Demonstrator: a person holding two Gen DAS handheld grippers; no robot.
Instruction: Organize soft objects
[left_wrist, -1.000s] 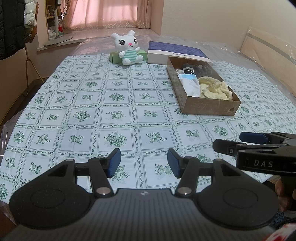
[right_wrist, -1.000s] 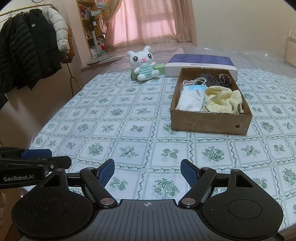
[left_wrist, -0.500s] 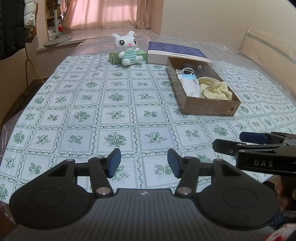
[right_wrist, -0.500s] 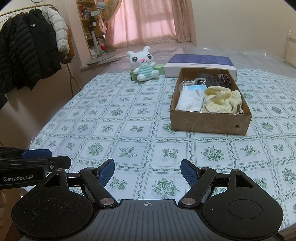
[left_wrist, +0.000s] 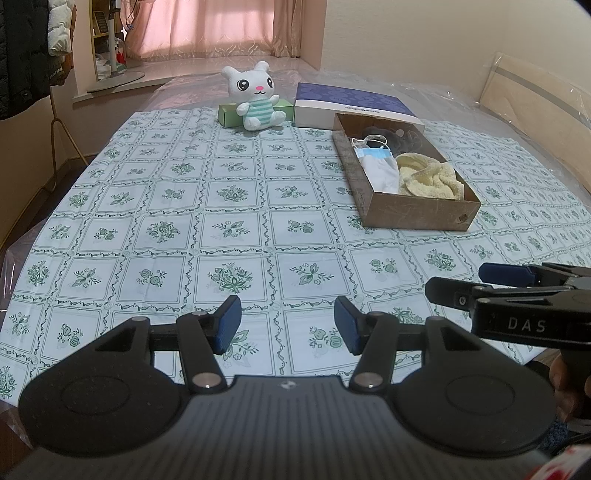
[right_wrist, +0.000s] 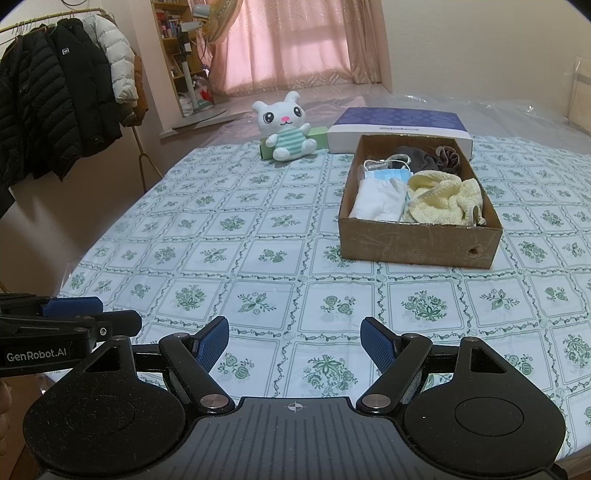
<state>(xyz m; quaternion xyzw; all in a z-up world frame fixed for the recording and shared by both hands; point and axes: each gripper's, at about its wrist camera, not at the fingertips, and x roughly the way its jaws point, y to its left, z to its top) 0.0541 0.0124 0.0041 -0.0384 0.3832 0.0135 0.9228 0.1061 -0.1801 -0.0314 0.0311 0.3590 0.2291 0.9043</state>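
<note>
Nothing has shifted in the past second: your left hand-held gripper (left_wrist: 287, 325) and right hand-held gripper (right_wrist: 294, 345) hover, jaws apart and empty, well short of the brown cardboard box (right_wrist: 417, 242). Its long axis runs away from you; soft items fill it, so sorting looks nearly done.
</note>
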